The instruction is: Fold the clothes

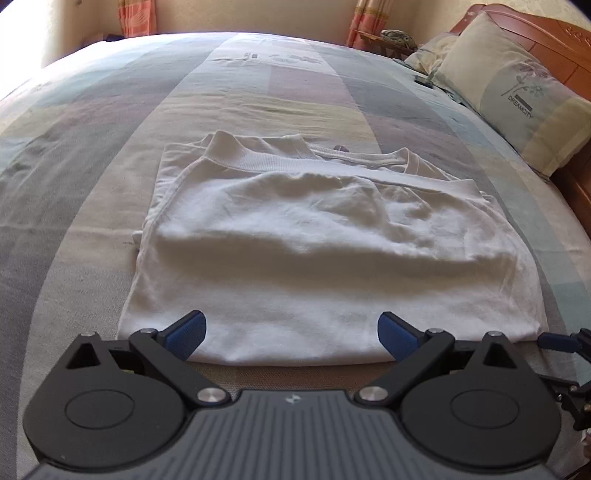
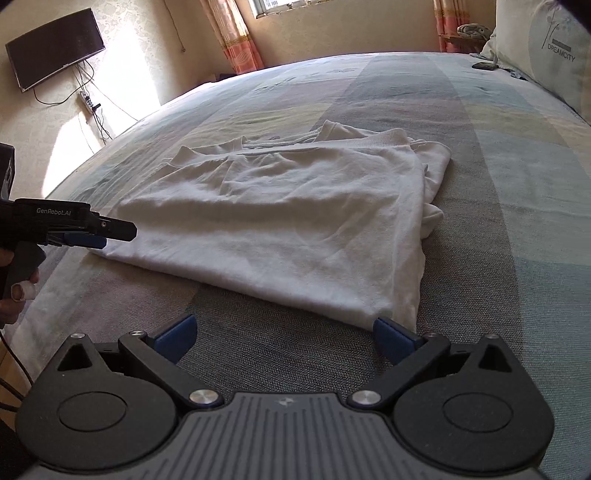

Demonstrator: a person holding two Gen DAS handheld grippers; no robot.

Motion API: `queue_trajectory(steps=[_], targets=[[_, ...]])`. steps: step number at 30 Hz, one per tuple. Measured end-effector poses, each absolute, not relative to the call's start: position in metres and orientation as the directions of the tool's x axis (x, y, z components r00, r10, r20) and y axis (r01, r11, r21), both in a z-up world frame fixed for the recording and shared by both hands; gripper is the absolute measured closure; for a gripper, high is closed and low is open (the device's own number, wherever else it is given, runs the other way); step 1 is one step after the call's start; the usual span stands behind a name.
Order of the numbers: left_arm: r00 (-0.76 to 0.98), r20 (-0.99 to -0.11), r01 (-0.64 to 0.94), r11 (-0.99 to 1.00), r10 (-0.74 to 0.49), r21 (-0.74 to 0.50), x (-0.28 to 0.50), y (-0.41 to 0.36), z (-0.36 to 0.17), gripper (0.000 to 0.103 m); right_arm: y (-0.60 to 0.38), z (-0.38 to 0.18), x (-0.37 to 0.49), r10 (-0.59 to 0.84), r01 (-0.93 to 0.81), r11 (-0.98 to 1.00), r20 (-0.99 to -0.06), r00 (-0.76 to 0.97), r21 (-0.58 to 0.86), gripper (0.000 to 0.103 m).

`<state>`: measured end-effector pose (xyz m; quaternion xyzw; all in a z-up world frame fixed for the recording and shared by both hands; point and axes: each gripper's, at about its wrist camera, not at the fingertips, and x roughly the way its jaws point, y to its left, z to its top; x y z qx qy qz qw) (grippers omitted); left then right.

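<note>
A white T-shirt point(image 1: 317, 236) lies partly folded on the bed, its ribbed collar at the far side and its lower part doubled over. My left gripper point(image 1: 291, 334) is open, its blue pads straddling the shirt's near folded edge without closing on it. In the right wrist view the shirt point(image 2: 280, 221) runs diagonally, and my right gripper point(image 2: 284, 338) is open just short of its near corner, the right pad point(image 2: 393, 338) beside that corner. A hand holds the left gripper point(image 2: 98, 240) at the shirt's left edge. The right gripper point(image 1: 554, 341) pokes in at the far right of the left wrist view.
The bed has a pastel patchwork cover point(image 1: 110, 147). A pillow point(image 1: 517, 96) leans on a wooden headboard point(image 1: 535, 22) to the right. A dark phone point(image 2: 484, 66) lies near the pillow point(image 2: 546, 55). A wall-mounted TV point(image 2: 55, 48) and power strip point(image 2: 86, 101) hang on the left wall.
</note>
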<state>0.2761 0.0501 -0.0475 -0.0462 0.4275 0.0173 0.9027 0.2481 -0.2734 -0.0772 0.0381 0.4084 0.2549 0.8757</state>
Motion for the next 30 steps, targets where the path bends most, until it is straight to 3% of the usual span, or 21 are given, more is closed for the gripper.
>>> queue_trajectory(steps=[6,11,15,21,30], targets=[[0.696,-0.711,0.249,0.893,0.104,0.375,0.261,0.041,-0.059,0.003,-0.251,-0.064,0.246,0.390,-0.351,0.912,-0.709,0.587,0.211,0.000],[0.760,-0.646,0.467,0.634,0.069,0.617,0.243,0.036,-0.081,0.003,-0.230,-0.049,0.227,0.267,-0.263,0.957,-0.710,0.652,0.119,0.000],[0.812,-0.583,0.522,0.470,-0.019,0.712,0.242,0.021,-0.089,0.003,-0.217,-0.043,0.207,0.164,-0.146,0.985,-0.712,0.683,0.087,0.000],[0.824,-0.534,0.566,0.328,-0.190,0.756,0.247,-0.016,-0.096,0.003,-0.193,-0.032,0.183,0.074,-0.052,0.997,-0.708,0.702,0.053,0.000],[0.854,-0.496,0.521,0.263,-0.159,0.812,0.254,-0.008,-0.107,0.000,-0.181,-0.012,0.174,-0.011,-0.015,0.999,-0.699,0.715,-0.031,0.000]])
